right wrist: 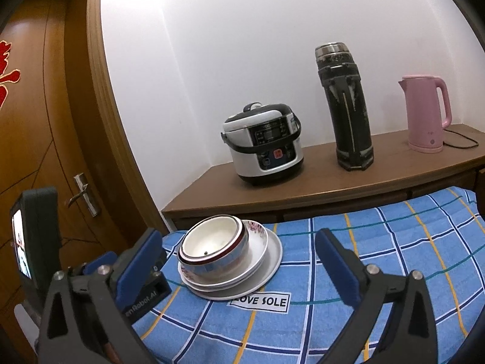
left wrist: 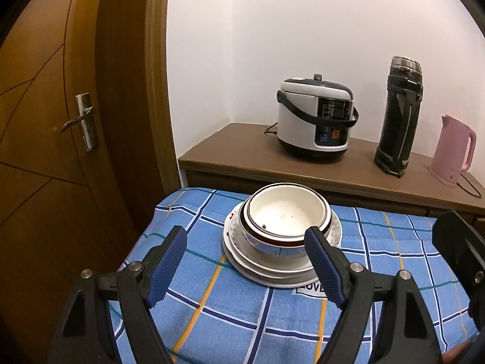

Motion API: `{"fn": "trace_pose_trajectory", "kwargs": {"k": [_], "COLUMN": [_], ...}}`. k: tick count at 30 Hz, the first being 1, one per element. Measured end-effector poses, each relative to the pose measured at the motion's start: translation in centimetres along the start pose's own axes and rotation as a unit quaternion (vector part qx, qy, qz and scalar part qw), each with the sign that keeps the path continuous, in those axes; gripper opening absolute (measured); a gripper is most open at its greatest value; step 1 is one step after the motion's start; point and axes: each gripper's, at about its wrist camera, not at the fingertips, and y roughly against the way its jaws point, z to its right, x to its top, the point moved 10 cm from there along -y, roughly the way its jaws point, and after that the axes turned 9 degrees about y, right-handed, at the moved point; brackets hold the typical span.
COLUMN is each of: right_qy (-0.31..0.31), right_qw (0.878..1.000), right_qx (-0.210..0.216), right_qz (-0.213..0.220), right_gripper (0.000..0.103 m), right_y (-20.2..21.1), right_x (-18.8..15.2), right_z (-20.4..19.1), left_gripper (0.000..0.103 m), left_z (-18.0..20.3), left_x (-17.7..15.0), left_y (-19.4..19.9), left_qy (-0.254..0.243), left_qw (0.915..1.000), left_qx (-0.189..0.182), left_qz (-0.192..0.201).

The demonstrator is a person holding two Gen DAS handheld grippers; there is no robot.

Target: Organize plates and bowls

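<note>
Though empty, hand-held gripper [right wrist: 239, 261] wide-jawed.

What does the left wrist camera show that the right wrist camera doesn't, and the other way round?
Only the left wrist view shows the left gripper open with both its fingers in frame.

Only the right wrist view shows the red door decoration, a small lit screen, the full LOVE SOLE label and the right gripper open.

Both show the stacked bowls on plates, checked blue cloth, rice cooker, black thermos, pink kettle and door handle.
</note>
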Motion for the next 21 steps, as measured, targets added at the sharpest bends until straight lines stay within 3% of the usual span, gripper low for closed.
{"fn": "trace_pose_trajectory", "kwargs": {"k": [11, 21], "right_qy": [0.007, -0.002], "right_qw": [1.0, 1.0], "right_qx": [-0.007, -0.01], "right_qz": [0.025, 0.023], "right_gripper": [0.103, 0.103], "right_y": [1.1, 1.0], "right_x": [0.7, 0.7], "right_z": [-0.3, 0.2], "left_gripper": [0.086, 0.086], "left_z": [-0.2, -0.6], "left_x": [0.8, 1.1], "left_y": [1.1, 1.1], "left_qy": [-0.003, 0.011], "left_qw": [0.9996, 0.9995], "left_qx": [0.009, 0.008], "left_qz": [0.028, 0.028]}}
